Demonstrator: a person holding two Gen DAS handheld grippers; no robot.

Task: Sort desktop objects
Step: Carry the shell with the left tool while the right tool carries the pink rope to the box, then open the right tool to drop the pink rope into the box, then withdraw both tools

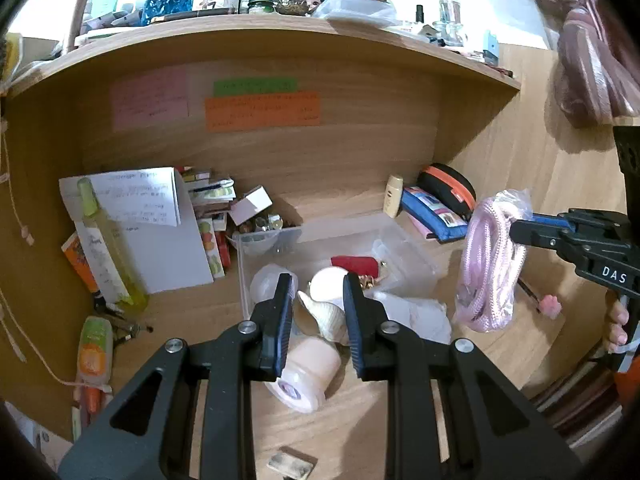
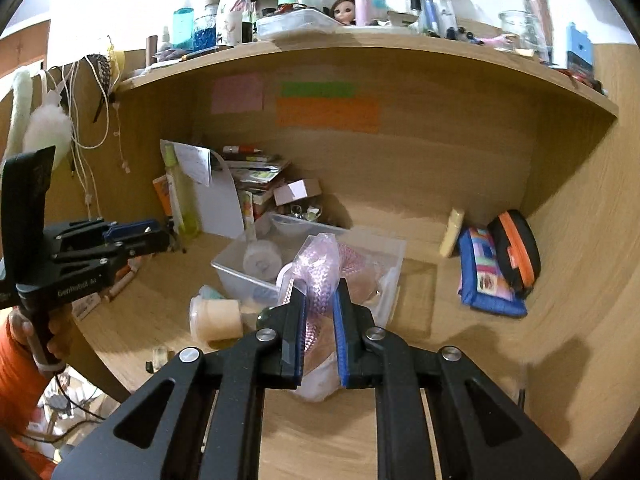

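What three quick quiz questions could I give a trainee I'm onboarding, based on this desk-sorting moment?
1. True or false: the right claw is shut on the bagged pink rope.
2. Which item lies nearest the left claw tips? A) conch shell B) blue pouch C) orange-zipped case
3. Fill in: the clear plastic bin stands on the ____.

Key:
1. True; the rope hangs clamped between its fingers, held above the desk.
2. A; the shell shows between the open fingers.
3. Wooden desk, under the shelf.
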